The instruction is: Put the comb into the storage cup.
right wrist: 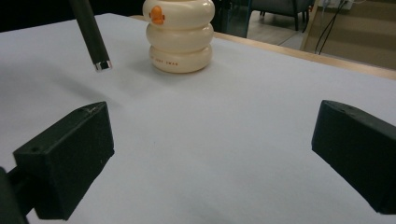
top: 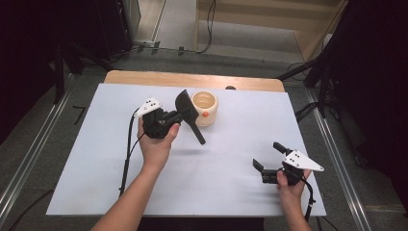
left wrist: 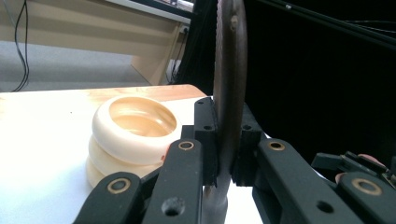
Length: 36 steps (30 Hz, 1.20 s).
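A black spatula (top: 187, 113) hangs above the table, blade up and handle slanting down to the right. My left gripper (top: 179, 117) is shut on it just below the blade. In the left gripper view the spatula (left wrist: 229, 70) stands edge-on between the jaws of the left gripper (left wrist: 228, 144). Just right of the blade stands a cream ringed pot (top: 205, 108), its mouth open and an orange mark on its side; the pot (left wrist: 133, 135) looks empty. My right gripper (top: 268, 155) rests low at the front right, open and holding nothing. In its own view, the right gripper (right wrist: 210, 154) faces the pot (right wrist: 180, 35) and the spatula handle's tip (right wrist: 100, 60).
A white sheet (top: 231, 144) covers the table, with a wooden strip (top: 192, 79) bare along the far edge. Cables (top: 127, 144) trail from both grippers toward the front. Dark stands and floor rails flank the table.
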Available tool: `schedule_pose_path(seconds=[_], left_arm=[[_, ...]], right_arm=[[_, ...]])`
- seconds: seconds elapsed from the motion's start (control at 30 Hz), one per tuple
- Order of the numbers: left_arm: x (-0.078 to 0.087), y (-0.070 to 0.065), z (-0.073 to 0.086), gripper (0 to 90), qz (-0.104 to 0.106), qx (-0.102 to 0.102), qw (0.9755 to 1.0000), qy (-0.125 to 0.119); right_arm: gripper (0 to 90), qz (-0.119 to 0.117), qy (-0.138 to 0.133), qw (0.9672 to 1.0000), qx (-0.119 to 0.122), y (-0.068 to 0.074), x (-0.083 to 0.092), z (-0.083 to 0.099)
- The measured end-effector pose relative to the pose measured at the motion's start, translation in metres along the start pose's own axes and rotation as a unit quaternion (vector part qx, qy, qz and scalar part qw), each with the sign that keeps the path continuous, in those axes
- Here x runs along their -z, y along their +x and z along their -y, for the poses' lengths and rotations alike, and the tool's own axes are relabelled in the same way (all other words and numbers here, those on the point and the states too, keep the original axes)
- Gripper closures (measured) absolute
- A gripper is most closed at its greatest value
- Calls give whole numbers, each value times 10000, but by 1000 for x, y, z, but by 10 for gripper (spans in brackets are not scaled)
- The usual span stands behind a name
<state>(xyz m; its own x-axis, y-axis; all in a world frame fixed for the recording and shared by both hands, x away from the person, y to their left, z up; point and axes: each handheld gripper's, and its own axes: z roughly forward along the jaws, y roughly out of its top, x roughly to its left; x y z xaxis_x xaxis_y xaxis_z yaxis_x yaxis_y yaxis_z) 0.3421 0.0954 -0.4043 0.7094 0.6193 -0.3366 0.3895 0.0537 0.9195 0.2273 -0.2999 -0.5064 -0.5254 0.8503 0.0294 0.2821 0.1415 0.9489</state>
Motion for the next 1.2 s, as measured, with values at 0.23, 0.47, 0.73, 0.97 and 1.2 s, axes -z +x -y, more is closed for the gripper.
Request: schedule_pose_path(seconds=[0.23, 0.47, 0.73, 0.97, 1.2], left_arm=[[0, 6, -8, 842, -4, -7, 10000, -38], [-2, 10, -14, 842, 0, -12, 10000, -58], [-6, 16, -24, 842, 28, -17, 10000, -78], [-14, 21, -32, 842, -5, -65, 10000, -72], [-20, 24, -39, 843, 15, 4, 9999, -131]], right_arm=[[0, 34, 19, 10000, -27, -5, 11, 6], [0, 47, 25, 9999, -85, -9, 18, 10], [0, 76, 36, 9999, -70, -12, 27, 13], [0, 77, 35, 9999, -78, -15, 33, 17], [0, 41, 33, 9999, -103, -17, 32, 18]])
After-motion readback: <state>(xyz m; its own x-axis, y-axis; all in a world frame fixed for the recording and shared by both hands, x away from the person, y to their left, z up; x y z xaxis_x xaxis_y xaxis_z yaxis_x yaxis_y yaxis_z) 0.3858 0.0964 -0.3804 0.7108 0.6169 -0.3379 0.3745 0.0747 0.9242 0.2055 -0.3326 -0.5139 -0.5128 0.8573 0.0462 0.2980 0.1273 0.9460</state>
